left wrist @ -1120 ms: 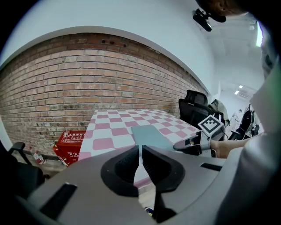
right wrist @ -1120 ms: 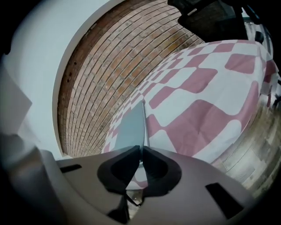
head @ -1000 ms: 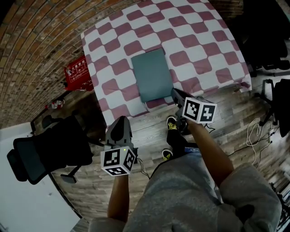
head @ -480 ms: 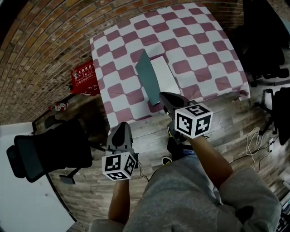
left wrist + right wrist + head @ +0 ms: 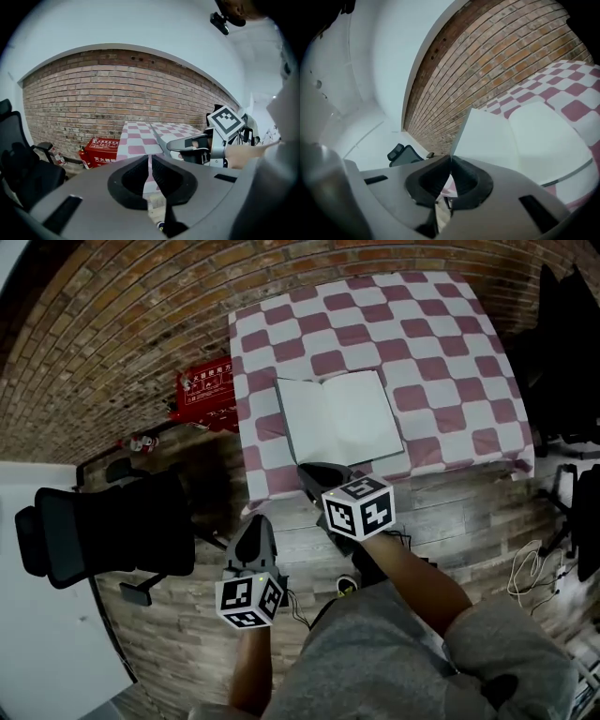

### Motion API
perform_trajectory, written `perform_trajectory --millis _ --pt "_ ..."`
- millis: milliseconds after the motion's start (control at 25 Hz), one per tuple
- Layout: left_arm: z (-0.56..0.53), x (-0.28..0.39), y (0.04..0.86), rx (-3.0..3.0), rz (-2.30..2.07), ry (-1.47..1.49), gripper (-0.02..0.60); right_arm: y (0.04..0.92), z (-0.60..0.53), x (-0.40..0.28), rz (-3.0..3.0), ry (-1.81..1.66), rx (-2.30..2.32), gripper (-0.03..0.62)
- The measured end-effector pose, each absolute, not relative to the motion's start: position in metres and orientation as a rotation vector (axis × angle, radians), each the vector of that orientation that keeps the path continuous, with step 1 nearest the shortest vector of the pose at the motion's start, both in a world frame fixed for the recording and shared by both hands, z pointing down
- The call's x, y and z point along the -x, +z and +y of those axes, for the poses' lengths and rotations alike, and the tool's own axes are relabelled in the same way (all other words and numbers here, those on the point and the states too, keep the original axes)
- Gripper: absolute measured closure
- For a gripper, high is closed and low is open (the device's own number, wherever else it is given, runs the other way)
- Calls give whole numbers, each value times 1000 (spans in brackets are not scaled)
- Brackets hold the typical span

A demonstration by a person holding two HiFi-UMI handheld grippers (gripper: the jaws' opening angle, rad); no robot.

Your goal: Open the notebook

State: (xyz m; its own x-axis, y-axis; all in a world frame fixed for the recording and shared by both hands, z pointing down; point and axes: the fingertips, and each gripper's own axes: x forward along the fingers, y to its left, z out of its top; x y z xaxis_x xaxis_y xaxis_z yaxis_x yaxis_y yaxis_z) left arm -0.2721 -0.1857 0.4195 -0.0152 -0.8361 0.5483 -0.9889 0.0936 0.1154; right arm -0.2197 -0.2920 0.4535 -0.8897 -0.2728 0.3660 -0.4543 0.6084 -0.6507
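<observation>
- Now shows the notebook (image 5: pixel 352 413) spread open on the checkered desk (image 5: pixel 450 343), near the front edge, white pages up.
- Finds the cover (image 5: pixel 298 423) swung over to the left but seemingly not yet laid flat: appears edge-on and tilted in the left gripper view.
- Has the right gripper (image 5: pixel 307 470) with jaws clenched, apparently on the cover's near corner; meets that corner right at the jaw tips in the right gripper view.
- Holds the left gripper (image 5: pixel 253 521) low and short of the desk, jaws pressed all but together on nothing.
- Against a second ago: closed then, grey cover on top, right gripper at the near right corner.
- Against half a second ago: cover standing on edge then, midway through its swing; now carried past upright onto the left side.
- Also slides the desk, the red box (image 5: pixel 208 390) and the black chair (image 5: pixel 103 531) rightward in the head view, likely from a head move.
- Judged for the task: opening all but done; leaves only lowering the cover fully and letting go.
- Risks the cover springing back if released while tilted.
</observation>
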Motion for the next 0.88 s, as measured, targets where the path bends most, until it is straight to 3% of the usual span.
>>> perform_trajectory --millis 480,640,720,880 --pt "-139 300 425 -1673 -1952 413 557 559 -267 271 -2318 1130 -656 559" --pt "-129 301 426 -1672 -1952 405 557 564 -263 277 -2289 926 -694 556" --pt "-124 301 426 -1679 -1948 402 557 559 -258 282 -2315 825 -687 539" --pt "-114 298 423 -1703 -1941 389 557 560 -240 280 -2340 756 -669 443"
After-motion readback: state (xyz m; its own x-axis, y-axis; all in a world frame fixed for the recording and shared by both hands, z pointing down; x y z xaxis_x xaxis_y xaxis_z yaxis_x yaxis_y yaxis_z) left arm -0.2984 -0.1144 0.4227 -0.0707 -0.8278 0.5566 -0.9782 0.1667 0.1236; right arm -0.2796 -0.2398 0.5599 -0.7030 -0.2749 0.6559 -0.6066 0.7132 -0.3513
